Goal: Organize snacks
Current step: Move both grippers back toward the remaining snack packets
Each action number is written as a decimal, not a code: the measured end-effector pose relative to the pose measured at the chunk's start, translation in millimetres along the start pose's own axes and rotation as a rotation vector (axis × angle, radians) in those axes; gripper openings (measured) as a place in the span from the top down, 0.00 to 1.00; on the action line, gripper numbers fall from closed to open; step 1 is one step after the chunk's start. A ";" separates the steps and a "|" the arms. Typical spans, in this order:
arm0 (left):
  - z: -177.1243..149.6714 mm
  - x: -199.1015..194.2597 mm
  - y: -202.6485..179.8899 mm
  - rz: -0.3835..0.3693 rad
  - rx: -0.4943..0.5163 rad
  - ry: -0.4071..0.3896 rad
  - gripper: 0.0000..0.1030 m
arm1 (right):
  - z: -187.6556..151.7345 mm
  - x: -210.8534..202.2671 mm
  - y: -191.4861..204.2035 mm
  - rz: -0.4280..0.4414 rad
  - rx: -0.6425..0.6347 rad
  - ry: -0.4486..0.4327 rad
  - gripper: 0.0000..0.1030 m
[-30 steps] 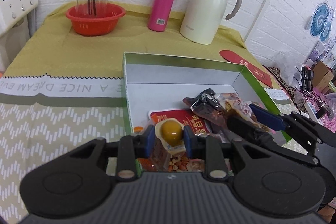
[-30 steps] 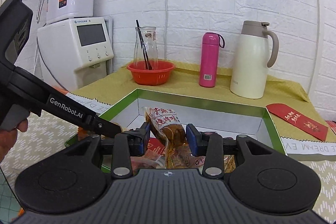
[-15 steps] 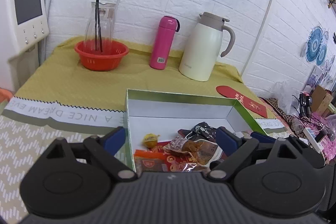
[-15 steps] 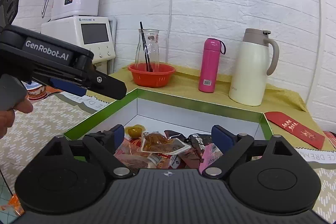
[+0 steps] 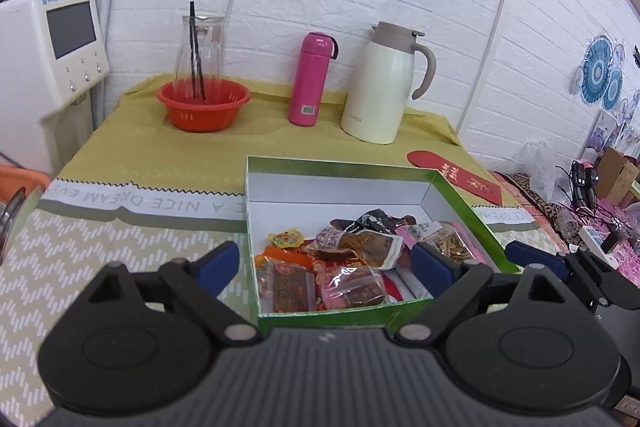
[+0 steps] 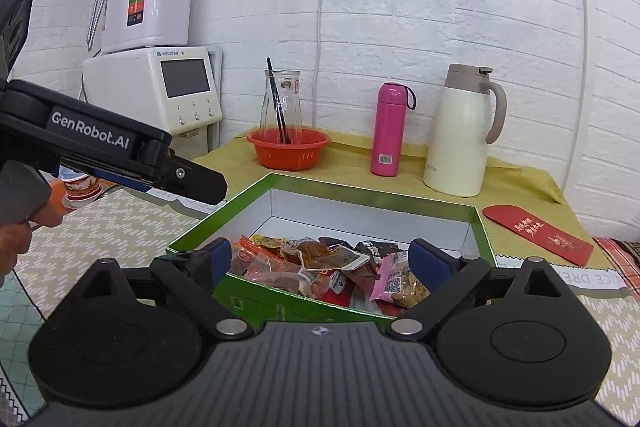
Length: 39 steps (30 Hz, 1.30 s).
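A green box (image 5: pixel 464 203) with white inside walls stands on the table and holds several snack packets (image 5: pixel 356 247). It also shows in the right wrist view (image 6: pixel 372 205), with the snack packets (image 6: pixel 320 263) piled at its near end. My left gripper (image 5: pixel 324 265) is open and empty, raised above the box's near edge. My right gripper (image 6: pixel 320 261) is open and empty, also above the box's near edge. The left gripper's body (image 6: pixel 100 147) reaches in from the left of the right wrist view.
At the back stand a red basket (image 5: pixel 204 105) with a glass jug, a pink flask (image 5: pixel 310 79) and a cream thermos jug (image 5: pixel 384 83). A red envelope (image 5: pixel 456 177) lies right of the box. A white appliance (image 5: pixel 48 43) stands at the left.
Both grippers opened and let go of their snack packets, which now lie in the box. Both have pulled back and up from the box.
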<state>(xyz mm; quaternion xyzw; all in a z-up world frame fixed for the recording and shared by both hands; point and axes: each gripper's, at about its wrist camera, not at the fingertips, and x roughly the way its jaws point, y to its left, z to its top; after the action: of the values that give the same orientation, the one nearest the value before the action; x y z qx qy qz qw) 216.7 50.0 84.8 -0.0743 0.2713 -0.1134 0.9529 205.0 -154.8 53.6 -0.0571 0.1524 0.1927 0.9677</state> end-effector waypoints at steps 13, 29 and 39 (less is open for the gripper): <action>-32.8 -49.2 -35.5 -0.020 0.088 0.010 0.10 | -12.4 -58.6 1.0 0.021 0.051 0.011 0.00; -152.8 -68.7 -35.8 -0.186 0.115 0.223 0.10 | -111.4 -115.4 -1.9 -0.081 0.132 0.162 0.00; -147.9 -85.2 -15.5 -0.151 0.029 0.171 0.10 | -89.7 -56.5 5.5 -0.147 0.138 0.177 0.00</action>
<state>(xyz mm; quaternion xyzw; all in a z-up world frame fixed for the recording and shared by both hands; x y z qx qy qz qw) 64.5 45.1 6.1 -0.0708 0.3436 -0.1946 0.9160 128.7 -185.0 -13.8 -0.0181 0.2455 0.1045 0.9636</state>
